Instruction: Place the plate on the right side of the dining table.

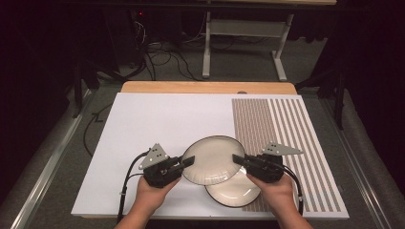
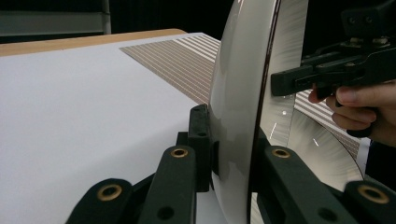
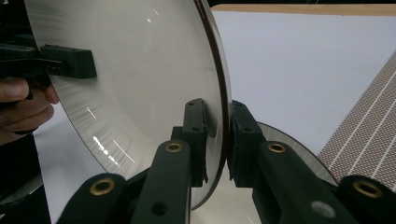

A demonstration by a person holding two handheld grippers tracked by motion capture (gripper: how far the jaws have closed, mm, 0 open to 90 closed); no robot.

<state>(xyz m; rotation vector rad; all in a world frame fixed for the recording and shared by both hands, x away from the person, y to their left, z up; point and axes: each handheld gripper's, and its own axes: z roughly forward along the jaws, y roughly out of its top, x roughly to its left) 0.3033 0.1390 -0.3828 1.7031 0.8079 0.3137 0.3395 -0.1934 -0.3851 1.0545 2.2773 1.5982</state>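
Spanning between left gripper point(image 1: 187, 162) and right gripper point(image 1: 239, 160), upper plate point(image 1: 210, 157) clamped by both.

— What sort of room are we looking at here?

— It is looking like a lab or recording studio. Black curtains point(image 1: 33, 57) are closing off the sides, and cables point(image 1: 157, 59) are trailing over a grey carpet point(image 1: 248, 67) behind the table point(image 1: 205, 87).

— Anything else pointing that way?

— A white board point(image 1: 157, 124) with a printed striped patch point(image 1: 282, 138) is covering the wooden tabletop, and the metal legs of a frame point(image 1: 206, 52) are standing beyond it.
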